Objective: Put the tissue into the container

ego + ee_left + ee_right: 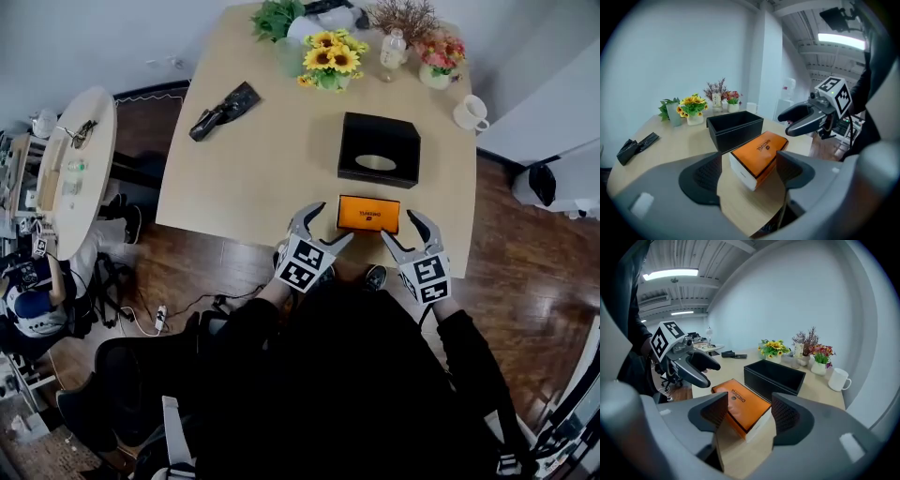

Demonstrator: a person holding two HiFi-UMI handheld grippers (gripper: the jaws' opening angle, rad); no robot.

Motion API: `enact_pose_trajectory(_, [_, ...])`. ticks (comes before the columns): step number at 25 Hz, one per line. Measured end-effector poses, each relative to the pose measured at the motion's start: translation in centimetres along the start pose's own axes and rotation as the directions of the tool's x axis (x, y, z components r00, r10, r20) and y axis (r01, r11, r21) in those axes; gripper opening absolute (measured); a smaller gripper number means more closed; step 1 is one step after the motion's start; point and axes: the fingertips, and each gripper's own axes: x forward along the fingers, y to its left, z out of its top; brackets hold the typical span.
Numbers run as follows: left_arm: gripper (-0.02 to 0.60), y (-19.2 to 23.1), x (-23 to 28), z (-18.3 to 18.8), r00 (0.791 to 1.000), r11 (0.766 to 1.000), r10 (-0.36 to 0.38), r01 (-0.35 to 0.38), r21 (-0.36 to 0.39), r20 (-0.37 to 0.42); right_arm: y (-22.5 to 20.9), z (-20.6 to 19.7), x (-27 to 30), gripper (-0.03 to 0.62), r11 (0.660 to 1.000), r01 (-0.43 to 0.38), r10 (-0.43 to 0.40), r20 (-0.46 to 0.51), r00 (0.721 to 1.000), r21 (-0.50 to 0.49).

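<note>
- head view: we hold the left hand-held gripper (pixel 323 228) and the right hand-held gripper (pixel 403 232) at the near edge of the table (pixel 253 178), one at each end of the orange tissue box (pixel 368 214). the box lies flat near that edge. the black container (pixel 379 150) stands just behind it, open at the top and not touching it. sunflowers (pixel 330 58) and a white mug (pixel 469 112) stand at the far side.
- left gripper view: our left jaws stand wide apart. the near corner of the tissue box shows between them, and neither pad presses on it. the right hand-held gripper hangs beyond the box.
- right gripper view: our right jaws are apart as well, with the box's near end between them and no pad on it.
</note>
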Motion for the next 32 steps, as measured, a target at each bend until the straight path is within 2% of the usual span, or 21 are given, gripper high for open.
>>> enact_pose_trajectory(5, [0.348, -0.1, 2.0, -1.5, 0.999, 1.0, -0.004, 0.005, 0.027, -0.041, 0.1, -2.5, 1.5, 0.298, 0.999, -0.033, 0.032, -0.057, 0.998, -0.01])
enact_pose_trajectory(9, [0.348, -0.1, 3.1, -2.7, 0.999, 0.999, -0.013, 0.015, 0.045, -0.052, 0.4, -4.5, 2.7, 0.377, 0.998, -0.063, 0.065, -0.102, 0.993, 0.024])
enact_pose_trajectory(11, [0.348, -0.2, 3.5, -3.3, 0.998, 0.998, -0.019, 0.023, 0.055, -0.059, 0.6, -5.4, 3.2, 0.394, 0.997, -0.074, 0.077, -0.129, 0.989, 0.026])
enact_pose_trajectory(20, [0.348, -0.5, 3.5, -3.3, 0.999, 0.996, -0.039, 0.04, 0.077, -0.016, 0.6, -7.2, 4.5, 0.408, 0.996, -0.087, 0.087, -0.173, 0.981, 0.009])
enact_pose_trajectory(24, [0.348, -0.6, 3.7, -4.3, 0.998, 0.995, -0.045, 0.048, 0.087, -0.046, 0.6, -7.4, 4.8, 0.408, 0.996, -0.09, 0.088, -0.177, 0.98, -0.001])
enact_pose_trajectory(30, [0.356, -1.1, 4.7, -5.4, 0.992, 0.986, -0.072, 0.086, 0.143, -0.101, 0.8, -7.7, 4.9, 0.41, 0.995, -0.095, 0.092, -0.191, 0.977, -0.01])
enact_pose_trajectory(32, [0.374, -1.1, 4.9, -5.4, 0.992, 0.985, -0.072, 0.087, 0.149, -0.107, 1.0, -7.7, 5.0, 0.411, 0.995, -0.099, 0.095, -0.191, 0.977, -0.013])
